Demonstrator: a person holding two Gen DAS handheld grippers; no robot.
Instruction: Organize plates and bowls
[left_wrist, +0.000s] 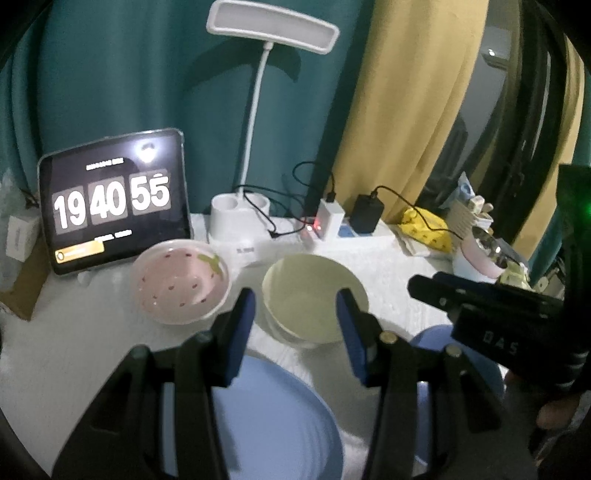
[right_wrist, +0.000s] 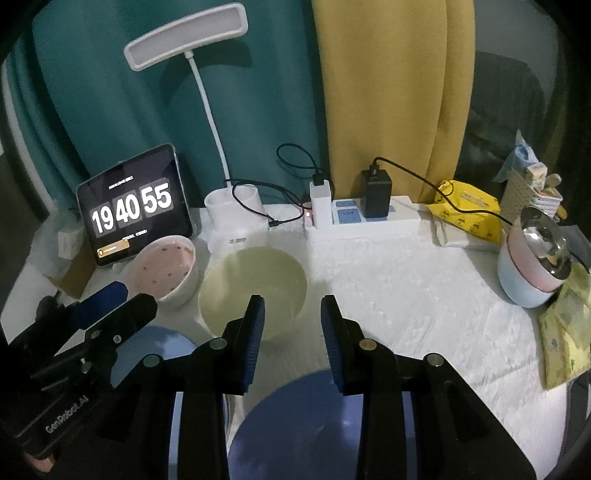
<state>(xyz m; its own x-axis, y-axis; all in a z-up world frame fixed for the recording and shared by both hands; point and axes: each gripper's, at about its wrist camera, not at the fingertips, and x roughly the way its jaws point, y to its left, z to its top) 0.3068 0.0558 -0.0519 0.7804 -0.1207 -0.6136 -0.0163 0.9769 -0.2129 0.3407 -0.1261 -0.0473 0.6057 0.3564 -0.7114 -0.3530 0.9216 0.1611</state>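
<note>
Yellow bowl (left_wrist: 316, 297) on white table (right_wrist: 406, 288), just right of pink strawberry bowl (left_wrist: 183, 282), ahead of both grippers. Left gripper (left_wrist: 295, 334) wide apart, empty, above blue plate (left_wrist: 273, 417). Right gripper (right_wrist: 292, 341) likewise parted, empty, above second blue plate (right_wrist: 306, 424).

The setting was a domestic room, most likely a bedroom or study corner. A worktop (right_wrist: 406, 295) covered in a white textured cloth stood against teal and mustard curtains (right_wrist: 388, 92). A white power strip (right_wrist: 369, 221) lay at the back edge of the worktop. Left of the power strip stood a white desk lamp (right_wrist: 236, 218) with pen-holder base, and further left a tablet (right_wrist: 135, 208) displayed a flip clock reading 19 40 55. Right of the power strip lay a yellow wet-wipe pack (right_wrist: 465, 210) and a small pink-and-blue cooking pot (right_wrist: 532, 266). Chargers were plugged into the power strip.
</note>
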